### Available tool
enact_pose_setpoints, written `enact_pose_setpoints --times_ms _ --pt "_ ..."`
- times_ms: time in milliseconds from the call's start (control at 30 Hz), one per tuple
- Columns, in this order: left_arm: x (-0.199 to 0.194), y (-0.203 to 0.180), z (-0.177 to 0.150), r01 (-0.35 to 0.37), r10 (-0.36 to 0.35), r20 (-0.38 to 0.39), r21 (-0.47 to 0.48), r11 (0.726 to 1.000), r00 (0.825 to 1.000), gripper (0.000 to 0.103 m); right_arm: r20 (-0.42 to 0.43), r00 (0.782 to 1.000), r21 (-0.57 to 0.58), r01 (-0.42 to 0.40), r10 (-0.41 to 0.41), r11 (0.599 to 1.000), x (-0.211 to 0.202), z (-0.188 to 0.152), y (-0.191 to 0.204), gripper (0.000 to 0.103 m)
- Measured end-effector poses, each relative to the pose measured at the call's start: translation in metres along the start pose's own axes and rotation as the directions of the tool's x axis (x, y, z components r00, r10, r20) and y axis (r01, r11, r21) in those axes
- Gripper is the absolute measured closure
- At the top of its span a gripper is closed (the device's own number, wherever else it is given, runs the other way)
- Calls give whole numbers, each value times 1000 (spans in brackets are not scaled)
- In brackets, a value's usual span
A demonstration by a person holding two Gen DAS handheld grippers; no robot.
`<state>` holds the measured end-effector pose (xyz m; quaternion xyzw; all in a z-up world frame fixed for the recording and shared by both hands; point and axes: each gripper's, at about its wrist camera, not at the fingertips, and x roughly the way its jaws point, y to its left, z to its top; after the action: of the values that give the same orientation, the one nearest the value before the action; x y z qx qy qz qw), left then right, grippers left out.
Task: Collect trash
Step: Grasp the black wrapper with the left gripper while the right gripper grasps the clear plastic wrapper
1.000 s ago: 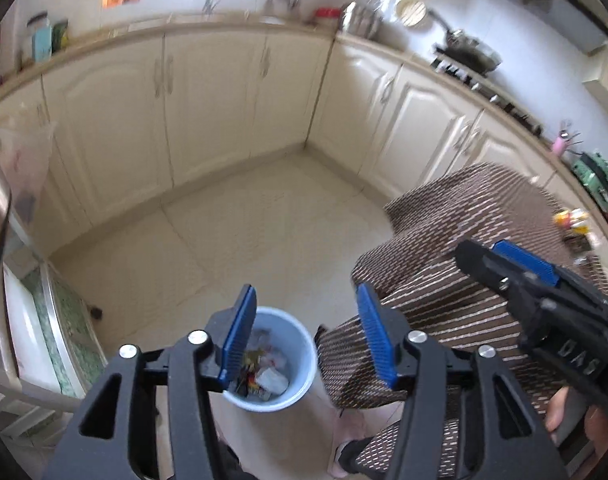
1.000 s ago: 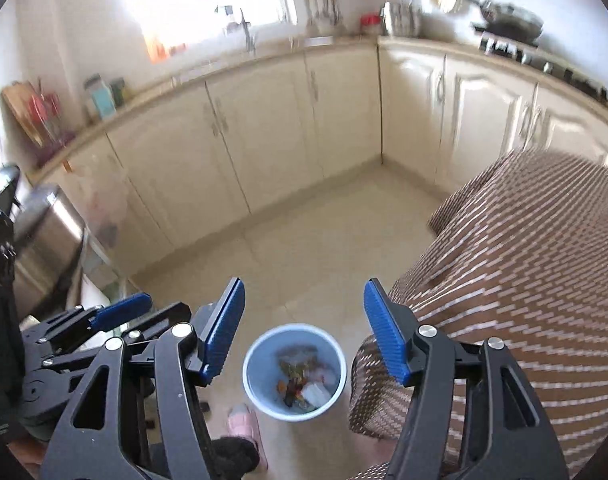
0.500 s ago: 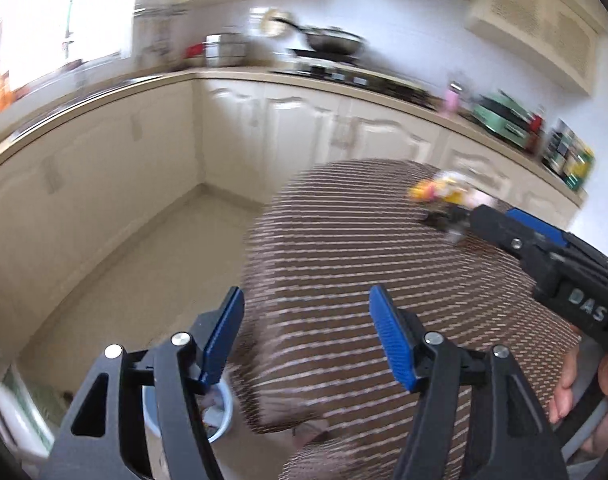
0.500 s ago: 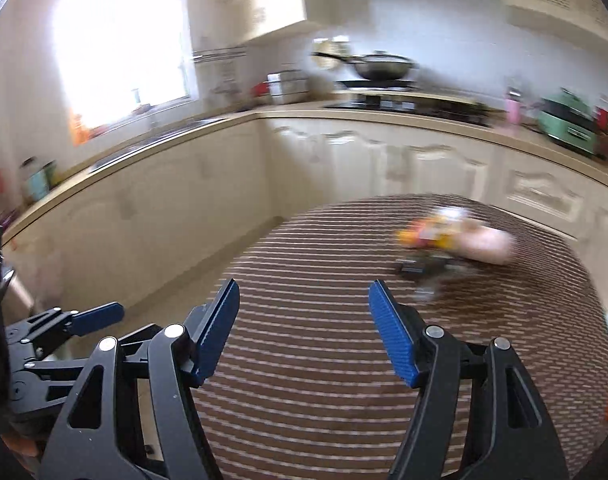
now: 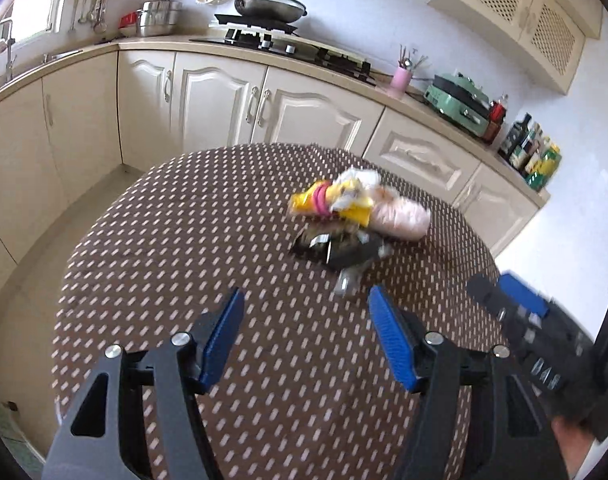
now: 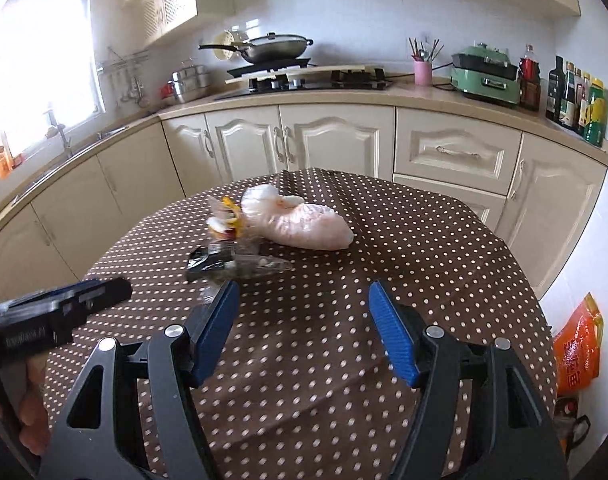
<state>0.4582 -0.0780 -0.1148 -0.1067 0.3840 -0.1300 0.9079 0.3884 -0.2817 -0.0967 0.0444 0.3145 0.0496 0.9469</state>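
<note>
A pile of trash lies on the round table (image 5: 183, 248) with a brown dotted cloth: a pinkish plastic bag (image 5: 400, 218) (image 6: 308, 226), a yellow wrapper (image 5: 332, 202) (image 6: 225, 220) and a dark crumpled wrapper (image 5: 336, 248) (image 6: 223, 262). My left gripper (image 5: 304, 332) is open and empty, above the table short of the pile. My right gripper (image 6: 301, 328) is open and empty, also short of the pile. The right gripper shows at the right of the left wrist view (image 5: 520, 316); the left one shows at the left of the right wrist view (image 6: 63, 304).
Cream kitchen cabinets (image 6: 332, 144) curve behind the table, with a hob and pan (image 6: 275, 48), a green appliance (image 6: 486, 72) and bottles (image 6: 576, 96) on the counter. An orange bag (image 6: 576, 348) lies on the floor to the right of the table.
Both grippers swung up from the blue bin on the floor to face the table top and the trash pile. Both stayed open and empty.
</note>
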Motion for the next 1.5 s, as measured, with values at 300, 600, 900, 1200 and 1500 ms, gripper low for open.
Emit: enact_pose_setpoints --times_ms 300,600,900,1200,1500 --pt "60 -6 28 6 -6 -22 -33 999 1000 39 -32 999 -31 -17 16 999 30 4 5 38" --pt "94 -3 34 80 -88 -85 -101 992 992 54 -62 997 -52 -40 37 998 46 3 9 36" --pt "101 3 28 98 -111 -104 -128 987 988 93 -80 996 -69 -50 45 996 47 2 17 36" --pt "84 22 17 143 -160 -107 -149 978 981 101 -99 995 -94 -33 24 995 48 0 25 36" --pt "72 26 11 136 -151 -91 -151 979 984 53 -79 996 -39 28 -31 999 43 -1 5 36"
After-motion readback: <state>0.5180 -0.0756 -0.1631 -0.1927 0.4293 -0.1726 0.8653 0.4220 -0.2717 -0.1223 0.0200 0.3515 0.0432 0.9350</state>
